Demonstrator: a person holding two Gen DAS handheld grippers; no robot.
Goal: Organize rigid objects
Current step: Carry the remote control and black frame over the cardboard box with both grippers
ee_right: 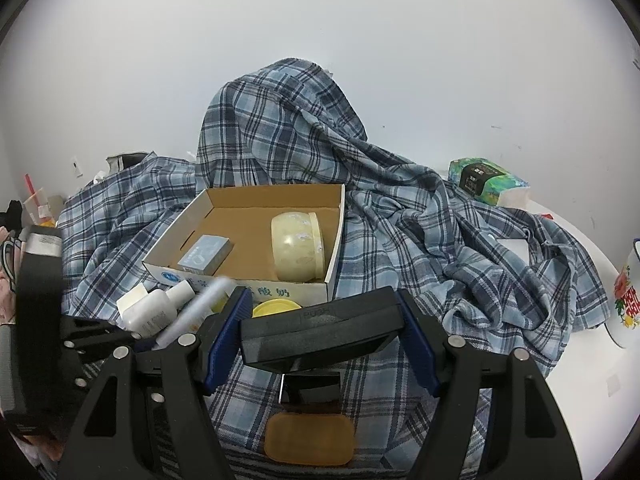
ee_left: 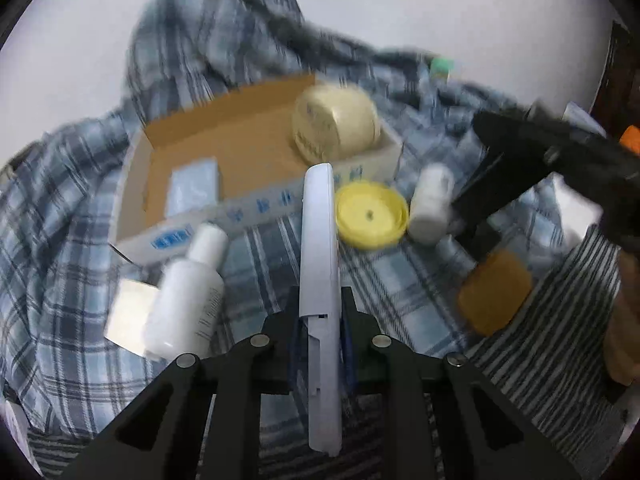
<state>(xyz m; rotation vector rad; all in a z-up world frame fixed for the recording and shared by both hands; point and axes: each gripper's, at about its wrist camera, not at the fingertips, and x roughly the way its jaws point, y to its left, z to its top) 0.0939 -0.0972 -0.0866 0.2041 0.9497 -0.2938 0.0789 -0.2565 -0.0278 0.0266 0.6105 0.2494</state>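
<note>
My left gripper (ee_left: 320, 300) is shut on a long white flat case (ee_left: 318, 240), which points at the open cardboard box (ee_left: 256, 208). In the box lie a cream jar (ee_left: 336, 120) and a small blue-grey packet (ee_left: 194, 190). My right gripper (ee_right: 324, 332) is shut on a black rectangular case (ee_right: 320, 328), held just in front of the box (ee_right: 336, 232). On the plaid cloth by the box are a white bottle (ee_left: 188, 300), a yellow lid (ee_left: 372, 216), a small white bottle (ee_left: 430, 200) and an amber block (ee_right: 308, 436).
A blue plaid shirt (ee_right: 400, 208) covers the surface and heaps up behind the box against the white wall. A green tissue pack (ee_right: 486, 182) sits at the back right and a flowered mug (ee_right: 628, 292) at the right edge. Clutter lines the far left.
</note>
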